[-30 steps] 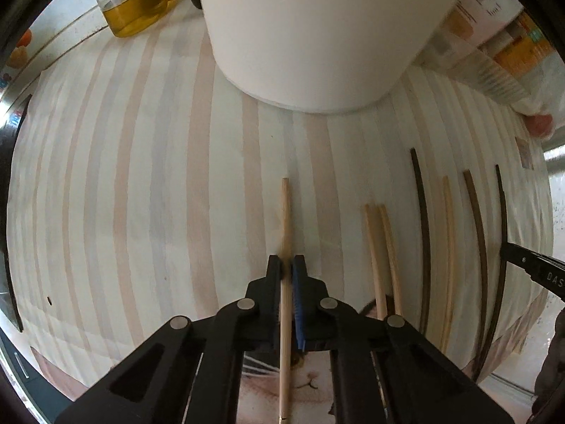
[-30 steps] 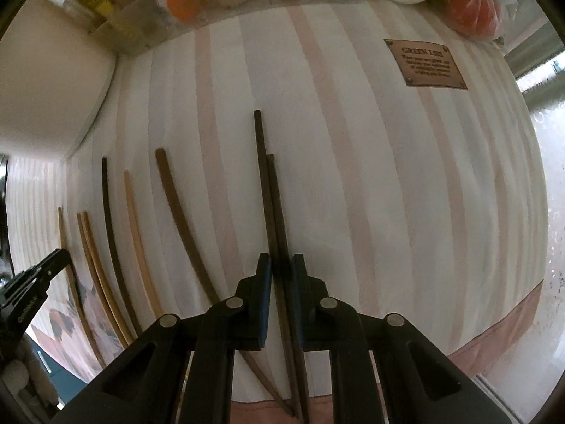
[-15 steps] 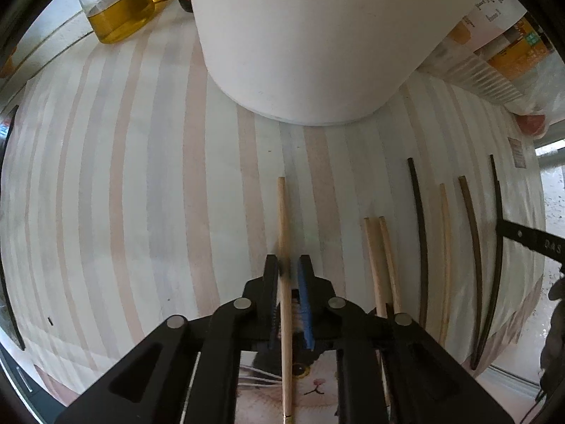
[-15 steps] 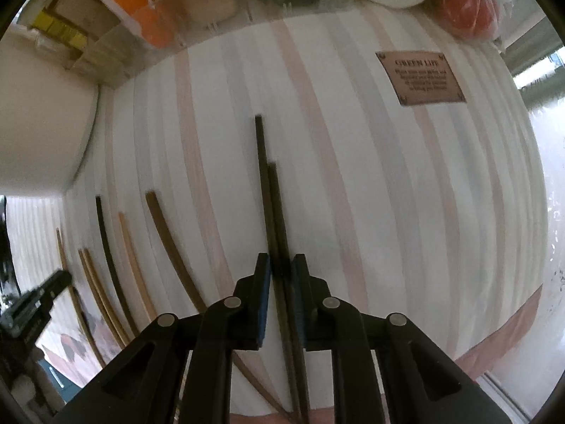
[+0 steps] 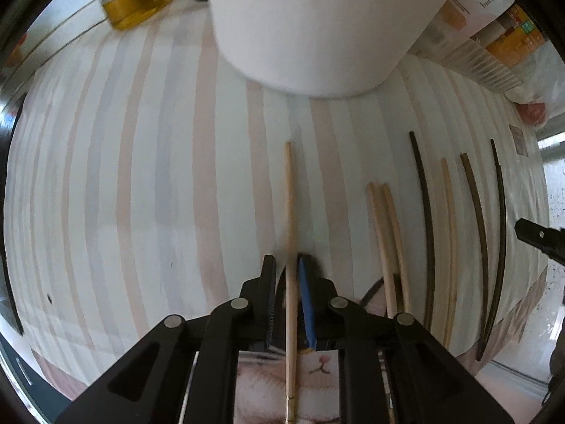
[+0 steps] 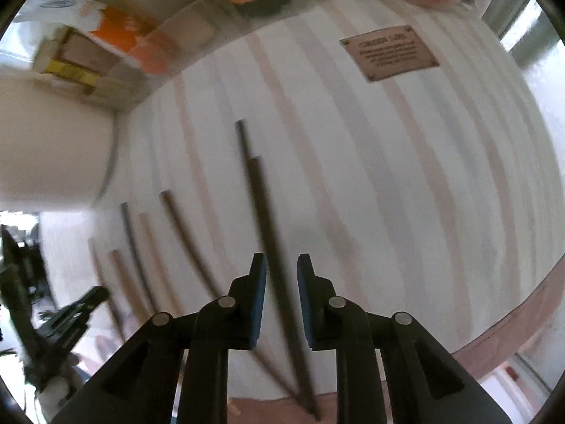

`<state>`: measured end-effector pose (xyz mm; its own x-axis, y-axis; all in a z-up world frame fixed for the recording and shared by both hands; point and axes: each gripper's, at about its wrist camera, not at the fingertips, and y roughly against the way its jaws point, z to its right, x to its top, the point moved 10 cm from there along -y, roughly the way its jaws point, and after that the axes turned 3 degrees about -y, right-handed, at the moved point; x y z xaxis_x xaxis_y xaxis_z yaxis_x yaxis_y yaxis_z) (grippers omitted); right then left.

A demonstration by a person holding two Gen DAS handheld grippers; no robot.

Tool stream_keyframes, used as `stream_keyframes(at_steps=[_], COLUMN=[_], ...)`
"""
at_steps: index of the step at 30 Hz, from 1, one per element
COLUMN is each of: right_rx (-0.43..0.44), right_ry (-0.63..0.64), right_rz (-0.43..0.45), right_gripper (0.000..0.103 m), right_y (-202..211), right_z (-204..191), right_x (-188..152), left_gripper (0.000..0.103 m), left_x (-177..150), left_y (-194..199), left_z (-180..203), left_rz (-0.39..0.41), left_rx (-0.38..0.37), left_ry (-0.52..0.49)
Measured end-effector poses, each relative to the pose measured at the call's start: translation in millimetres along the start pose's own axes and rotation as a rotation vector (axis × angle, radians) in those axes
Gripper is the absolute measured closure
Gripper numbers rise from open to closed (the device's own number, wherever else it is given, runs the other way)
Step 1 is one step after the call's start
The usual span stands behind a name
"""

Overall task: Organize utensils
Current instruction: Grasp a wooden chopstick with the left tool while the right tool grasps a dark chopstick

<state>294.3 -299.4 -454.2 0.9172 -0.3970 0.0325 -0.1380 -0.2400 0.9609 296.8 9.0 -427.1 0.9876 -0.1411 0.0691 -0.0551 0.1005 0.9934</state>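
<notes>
My left gripper [image 5: 287, 265] is partly open, its jaws standing a little apart on either side of a light wooden chopstick [image 5: 290, 212] that lies on the striped cloth [image 5: 141, 176]. To its right lie a pair of light chopsticks [image 5: 386, 233], a dark one [image 5: 423, 219], a light one [image 5: 450, 233], a brown one [image 5: 476, 212] and a dark pair [image 5: 500, 219]. My right gripper [image 6: 281, 265] is open over that dark pair of chopsticks [image 6: 263, 219], which lies on the cloth between the jaws. Other chopsticks [image 6: 176, 233] lie to its left.
A large white cylindrical container [image 5: 317, 24] stands just beyond the light chopstick. An oil bottle [image 5: 130, 3] stands far left. Packaged goods [image 6: 148, 42] line the back edge. A brown label [image 6: 388, 53] is sewn on the cloth at right. A cat-print mat [image 5: 317, 381] lies under the left gripper.
The right gripper has opened and let go of the dark chopstick pair. The left gripper's jaws have parted slightly around the light chopstick, and both views have shifted a little.
</notes>
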Motion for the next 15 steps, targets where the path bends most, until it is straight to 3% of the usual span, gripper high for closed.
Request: stream_keyframes(at_steps=[2, 4, 5, 6, 7, 10, 11, 12, 13, 15], right_rx=[0.024, 0.025, 0.007, -0.025, -0.064, -0.172, -0.198, -0.225, -0.259, -0.247], right_ry=[0.076, 0.153, 0.191, 0.226, 0.268, 0.347, 0.363, 0.391, 0.407, 0.391], right_rz=[-0.005, -0.023, -0.026, -0.031, -0.039, -0.073, -0.069, -0.055, -0.036, -0.035], right_gripper=[0.084, 0.078, 0.067, 0.062, 0.058, 0.059, 0.062, 0.073, 0.095, 0.096], right_y=[-2.0, -9.7, -13.9, -18.8, -25.7, -45.2, -48.9, -50.2, -50.1, -51.5], right_z=[-19.7, -40.1, -47.9, -52.7, -58.6, -74.2, -78.5, -83.4, -84.0, -87.8], right_x=[-10.6, -19.3, -21.4, -25.7, -26.7, -26.6, -27.2, -26.1, -23.0, -21.3], left_gripper=[0.085, 0.071, 0.053, 0.042, 0.042, 0.042, 0.043, 0.043, 0.043, 0.043], left_x=[-8.3, -15.4, -18.5, -22.1, -23.5, -26.5, -27.3, -29.2, -32.2, -34.4], left_y=[0.7, 0.7, 0.3, 0.4, -0.1, -1.5, -2.0, -2.9, -3.6, -6.6], left_z=[-2.5, -3.8, -4.4, -7.3, -9.0, -9.7, -9.2, -8.0, -5.2, -1.4], left_rz=[-0.001, -0.005, -0.009, -0.008, -0.003, 0.013, 0.012, 0.014, 0.014, 0.008], left_rx=[-0.001, -0.026, -0.039, -0.04, -0.041, -0.035, -0.027, -0.012, 0.0, 0.037], left_ry=[0.021, 0.057, 0.077, 0.087, 0.097, 0.098, 0.093, 0.08, 0.069, 0.035])
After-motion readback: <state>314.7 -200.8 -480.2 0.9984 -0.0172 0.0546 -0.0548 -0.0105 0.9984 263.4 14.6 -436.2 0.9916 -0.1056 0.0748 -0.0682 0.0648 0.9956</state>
